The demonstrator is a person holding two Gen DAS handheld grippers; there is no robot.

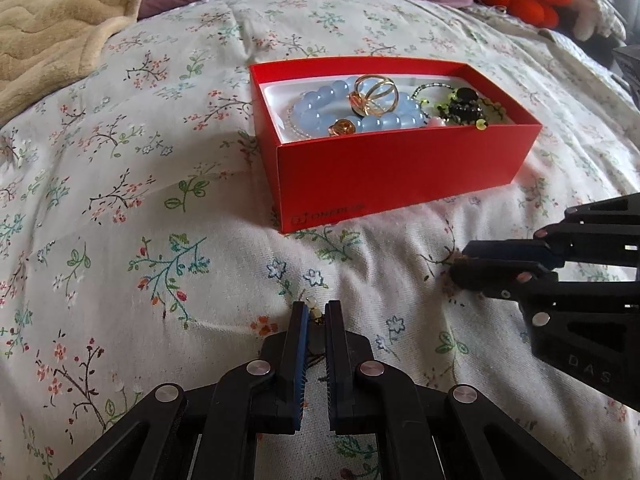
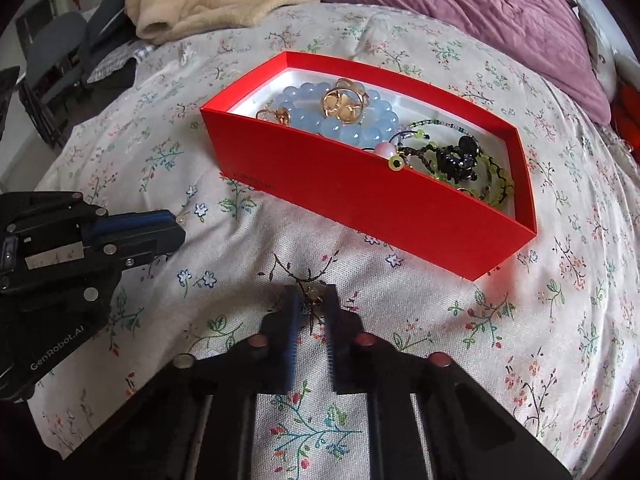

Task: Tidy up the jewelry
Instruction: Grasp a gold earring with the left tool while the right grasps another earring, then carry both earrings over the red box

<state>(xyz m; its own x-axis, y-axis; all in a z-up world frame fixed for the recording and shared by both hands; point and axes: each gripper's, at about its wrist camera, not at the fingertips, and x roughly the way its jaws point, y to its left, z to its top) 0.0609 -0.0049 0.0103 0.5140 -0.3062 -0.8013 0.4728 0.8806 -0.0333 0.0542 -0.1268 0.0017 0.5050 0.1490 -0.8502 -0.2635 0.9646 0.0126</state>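
Your left gripper (image 1: 316,312) pinches a small pale bead piece (image 1: 314,307) at lower centre; your right gripper (image 2: 314,300) is nearly closed around a small dark-corded trinket (image 2: 313,298) on the quilt (image 2: 440,340). The red box (image 1: 400,176) sits mid-frame, already crowded. Both holds are at the fingertips, so either piece may slip or snag the fabric as you lift.

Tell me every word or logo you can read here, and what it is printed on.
"ONEPLUS", faint, with a small square logo: front wall of the red box.
"GenRobot.AI": body of the left gripper, in the right wrist view.
"DAS": body of the right gripper, in the left wrist view; possibly cut off.
Nothing else is legible.
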